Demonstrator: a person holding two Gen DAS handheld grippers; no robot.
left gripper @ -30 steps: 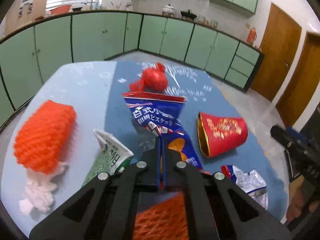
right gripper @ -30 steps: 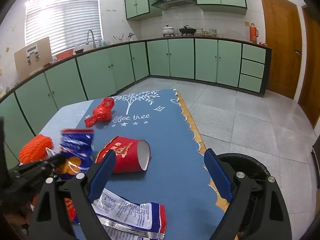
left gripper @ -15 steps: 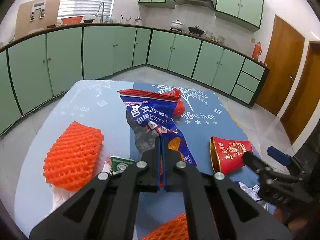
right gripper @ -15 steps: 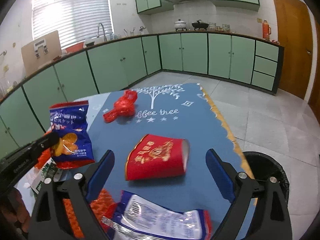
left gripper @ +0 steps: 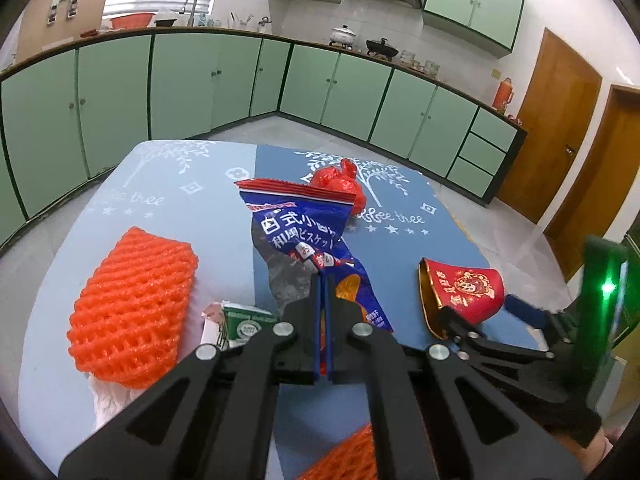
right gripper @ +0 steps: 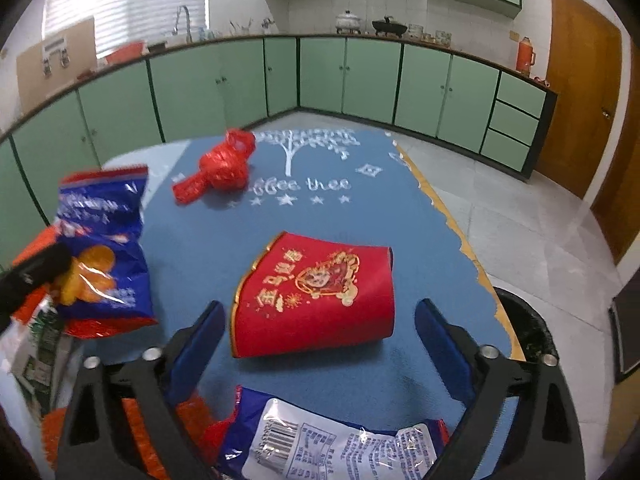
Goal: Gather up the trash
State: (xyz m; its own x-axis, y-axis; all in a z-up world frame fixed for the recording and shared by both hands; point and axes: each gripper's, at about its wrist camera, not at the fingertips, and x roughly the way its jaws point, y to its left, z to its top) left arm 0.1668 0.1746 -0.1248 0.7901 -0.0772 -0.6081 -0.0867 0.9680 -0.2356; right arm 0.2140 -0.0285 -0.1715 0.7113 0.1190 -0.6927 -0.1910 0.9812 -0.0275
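Note:
My left gripper [left gripper: 323, 280] is shut on a blue snack bag [left gripper: 304, 240] and holds it up above the table; the bag also shows at the left of the right wrist view [right gripper: 100, 240]. My right gripper [right gripper: 320, 320] is open, its fingers either side of a red paper cup [right gripper: 320, 288] lying on its side on the blue mat; the cup also shows in the left wrist view [left gripper: 460, 288]. A crumpled red plastic bag [right gripper: 224, 168] lies farther back. A blue and white wrapper [right gripper: 340, 440] lies under the right gripper.
An orange foam net [left gripper: 132, 304] and a green and white carton [left gripper: 240, 320] lie at the table's left. A black trash bin [right gripper: 528, 328] stands on the floor at the table's right edge. Green cabinets line the walls.
The left gripper has lifted the blue snack bag higher off the table. The right gripper has moved forward and down so that its open fingers now flank the red cup.

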